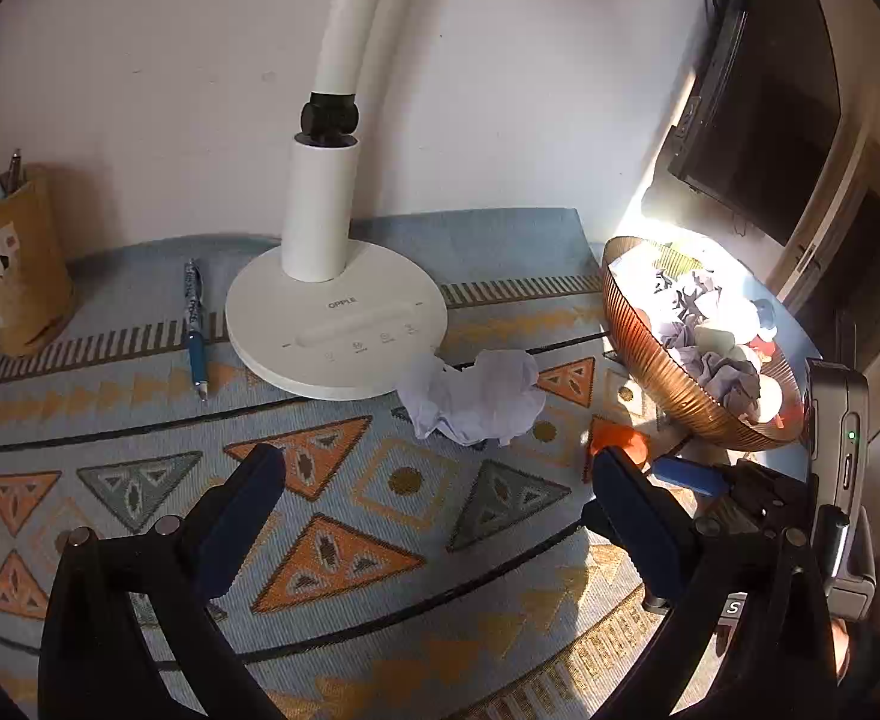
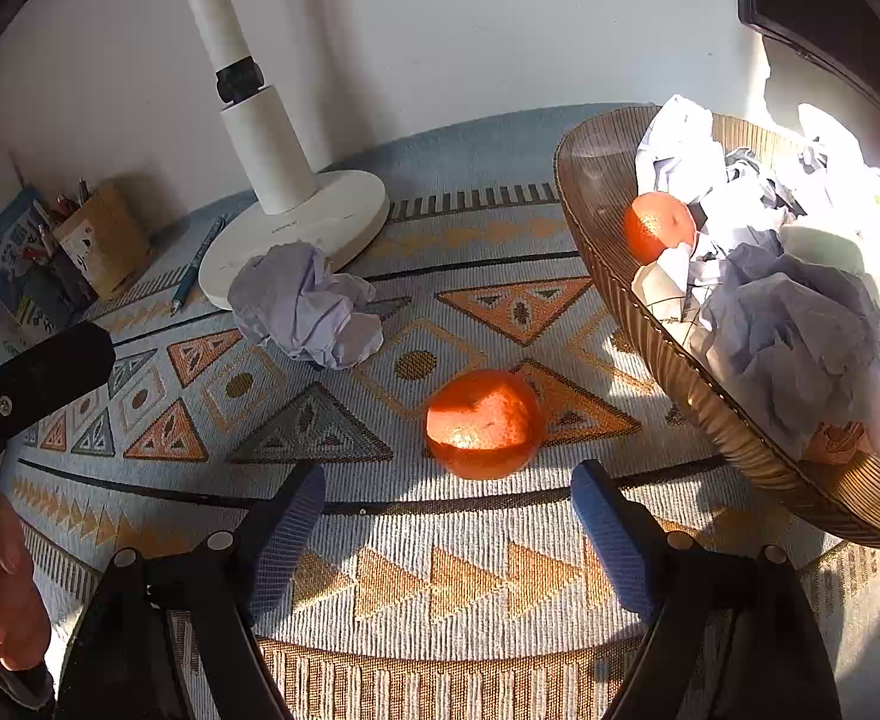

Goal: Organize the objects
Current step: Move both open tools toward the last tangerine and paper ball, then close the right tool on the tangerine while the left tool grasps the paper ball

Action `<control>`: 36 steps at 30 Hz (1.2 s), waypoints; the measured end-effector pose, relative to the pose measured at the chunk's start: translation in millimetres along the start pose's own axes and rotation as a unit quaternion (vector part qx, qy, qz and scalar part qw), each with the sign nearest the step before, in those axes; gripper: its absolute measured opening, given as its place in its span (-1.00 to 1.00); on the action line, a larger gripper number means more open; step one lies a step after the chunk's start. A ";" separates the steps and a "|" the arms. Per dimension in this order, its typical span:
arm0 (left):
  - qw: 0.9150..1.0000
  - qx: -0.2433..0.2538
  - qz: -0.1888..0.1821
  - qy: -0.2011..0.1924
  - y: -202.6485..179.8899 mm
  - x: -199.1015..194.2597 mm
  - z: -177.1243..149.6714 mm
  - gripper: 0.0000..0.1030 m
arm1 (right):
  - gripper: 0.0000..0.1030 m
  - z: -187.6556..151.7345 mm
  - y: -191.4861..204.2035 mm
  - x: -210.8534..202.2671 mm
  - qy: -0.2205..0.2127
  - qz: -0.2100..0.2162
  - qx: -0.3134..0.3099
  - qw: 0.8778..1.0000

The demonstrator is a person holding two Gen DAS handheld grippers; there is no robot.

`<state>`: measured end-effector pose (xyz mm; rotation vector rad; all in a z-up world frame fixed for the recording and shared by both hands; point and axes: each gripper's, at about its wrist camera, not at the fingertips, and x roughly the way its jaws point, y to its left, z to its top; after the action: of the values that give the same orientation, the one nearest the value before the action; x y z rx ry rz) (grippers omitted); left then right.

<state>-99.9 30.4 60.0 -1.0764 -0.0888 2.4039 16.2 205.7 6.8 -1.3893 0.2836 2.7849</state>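
Observation:
An orange tangerine [image 2: 484, 423] lies on the patterned cloth just ahead of my right gripper [image 2: 448, 495], which is open and empty. In the left wrist view a sliver of the tangerine [image 1: 616, 441] shows behind the right finger. A crumpled pale paper ball [image 1: 475, 396] lies by the lamp base; it also shows in the right wrist view [image 2: 311, 306]. My left gripper [image 1: 440, 474] is open and empty, a little short of the paper ball. A ribbed amber bowl [image 2: 595, 180] at the right holds crumpled papers and a second tangerine [image 2: 658, 225]; the bowl also shows in the left wrist view [image 1: 649, 360].
A white desk lamp [image 1: 335, 324] stands at the back against the wall. A blue pen [image 1: 195, 330] lies left of its base. A brown pen holder [image 1: 17, 276] with pens stands far left, with books [image 2: 14, 258] beside it. The right gripper's body [image 1: 739, 498] sits by the bowl.

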 end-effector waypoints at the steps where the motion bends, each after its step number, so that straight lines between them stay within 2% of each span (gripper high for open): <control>1: 1.000 0.001 -0.007 0.004 -2.6 9.2 3.8 0.98 | 0.52 1.3 -2.1 2.6 -0.004 0.006 0.006 1.000; 3: 1.000 0.008 -0.020 0.016 -10.5 29.5 9.7 0.98 | 0.48 4.2 -4.6 9.3 -0.003 0.011 0.011 1.000; 6: 0.999 0.020 -0.020 0.038 -21.2 59.6 15.8 0.96 | 0.28 9.0 -1.8 11.7 -0.011 0.002 -0.003 1.000; 8: 0.998 0.016 -0.035 0.046 -24.8 73.2 17.6 0.87 | 0.22 9.3 -1.5 12.7 -0.012 -0.003 -0.004 1.000; 9: 0.999 0.018 -0.026 0.041 -27.1 76.3 18.0 0.86 | 0.18 9.6 -1.4 12.2 -0.014 -0.005 -0.005 1.000; 10: 0.999 0.022 -0.019 0.039 -29.5 78.6 18.6 0.69 | 0.06 10.2 -2.3 12.6 -0.016 -0.003 -0.005 1.000; 11: 0.999 0.025 -0.016 0.040 -31.1 80.8 18.9 0.43 | -0.08 10.3 -2.6 13.1 -0.016 -0.002 -0.004 1.000; 13: 0.999 0.030 -0.005 0.041 -30.9 82.4 19.1 0.31 | -0.20 9.5 -3.6 11.9 -0.019 0.001 -0.004 1.000; 14: 0.999 0.029 -0.001 0.036 -29.8 81.0 18.8 0.12 | -0.22 9.2 -3.0 11.8 -0.019 0.004 -0.007 1.000; 18: 1.000 0.017 0.005 0.024 -23.8 73.7 17.4 -0.01 | -0.23 4.7 2.9 6.6 -0.028 0.007 -0.022 0.999; 23: 1.000 0.005 0.000 0.004 -17.9 29.1 1.8 -0.02 | -0.23 -6.7 18.6 -15.9 -0.077 0.018 -0.071 0.994; 26: 1.000 -0.007 0.027 -0.009 -9.5 -14.3 -18.0 -0.02 | -0.23 -15.8 34.7 -24.7 -0.088 0.013 -0.100 0.991; 28: 0.998 -0.032 0.049 -0.019 -0.6 -45.7 -39.4 -0.02 | -0.23 -26.2 46.3 -35.0 -0.088 0.033 -0.111 0.989; 30: 0.994 -0.090 0.052 -0.031 11.5 -72.4 -67.6 -0.02 | -0.23 -42.1 60.4 -46.0 -0.090 0.056 -0.117 0.987; 32: 0.987 -0.146 0.051 -0.051 26.4 -93.7 -99.6 -0.02 | -0.23 -61.4 75.9 -54.7 -0.087 0.070 -0.132 0.985; 36: 0.977 -0.158 0.122 -0.081 35.4 -112.9 -134.4 -0.02 | -0.23 -93.2 91.6 -66.6 -0.086 0.059 -0.165 0.981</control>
<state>44.9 -72.2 35.9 -1.0764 -0.4311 2.7641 121.4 104.2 18.9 -1.2033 -0.1086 3.1380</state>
